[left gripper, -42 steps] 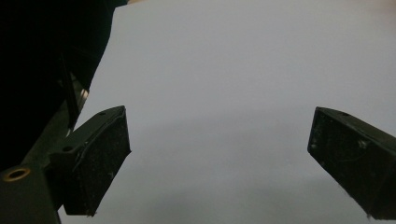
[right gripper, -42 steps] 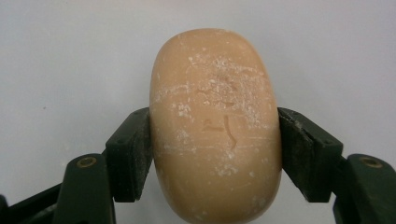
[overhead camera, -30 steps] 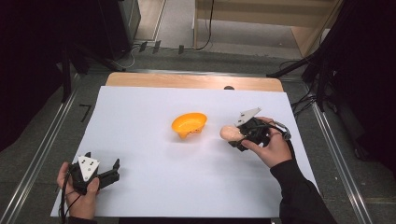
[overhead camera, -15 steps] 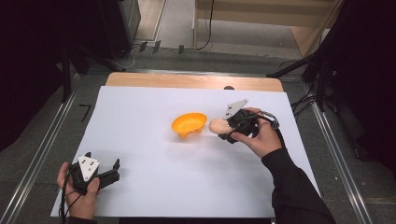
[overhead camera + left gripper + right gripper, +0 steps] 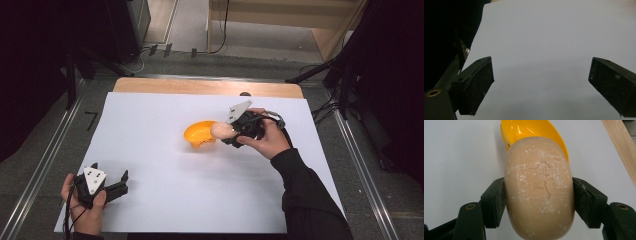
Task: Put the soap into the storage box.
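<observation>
Moved to the orange bowl's (image 5: pixel 200 134) rim, right claw (image 5: pixel 226 134) clamps soap (image 5: pixel 220 130); left claw (image 5: pixel 121 181) apart

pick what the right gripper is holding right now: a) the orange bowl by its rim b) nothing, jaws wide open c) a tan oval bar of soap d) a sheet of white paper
c: in the right gripper view the two black jaws press on both sides of a tan oval soap bar, held by the right gripper at the edge of the orange bowl, which nothing grips.

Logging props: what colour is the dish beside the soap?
Orange-yellow dish, clearest in the right gripper view.
</observation>
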